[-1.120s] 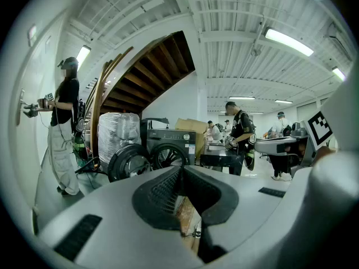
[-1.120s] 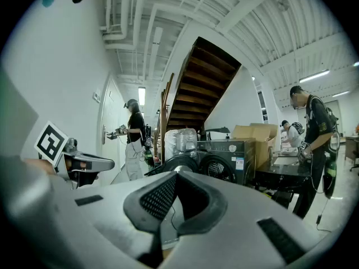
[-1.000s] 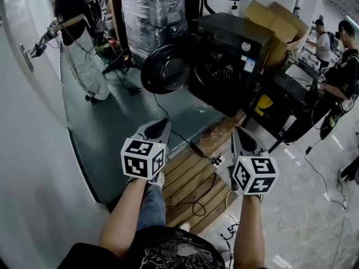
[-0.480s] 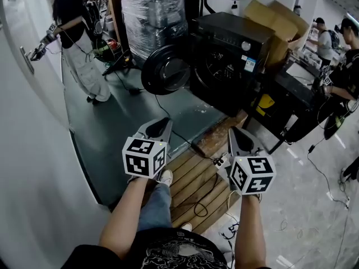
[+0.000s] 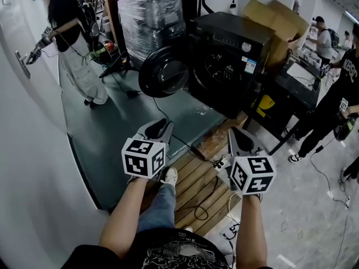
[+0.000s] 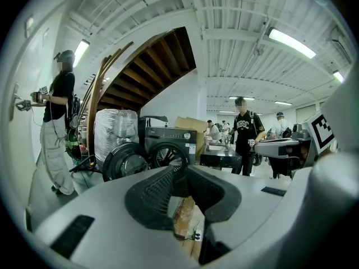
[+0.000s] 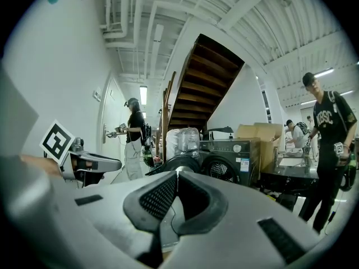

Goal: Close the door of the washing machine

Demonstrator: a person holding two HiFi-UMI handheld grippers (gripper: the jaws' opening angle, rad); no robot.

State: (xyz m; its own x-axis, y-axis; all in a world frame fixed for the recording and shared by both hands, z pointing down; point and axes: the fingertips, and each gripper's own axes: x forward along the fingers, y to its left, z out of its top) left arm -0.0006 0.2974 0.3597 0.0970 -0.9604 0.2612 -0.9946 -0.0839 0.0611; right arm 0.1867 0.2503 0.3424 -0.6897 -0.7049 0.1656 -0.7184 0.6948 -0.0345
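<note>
The black washing machine stands ahead on the green floor, its round door swung open to the left. In the left gripper view the machine and its door show far beyond the jaws. My left gripper is held in the air well short of the door; its jaws have just been opening and stand slightly apart with nothing between them. My right gripper hangs beside it, well short of the machine, tips together and empty.
Wooden planks with cables lie under my feet. A wrapped pallet and cardboard boxes stand behind the machine. One person works at the left wall. Other people stand by a black bench at the right.
My shoe has stepped forward onto the planks and both grippers have edged towards the machine. The person at the right has walked nearer.
</note>
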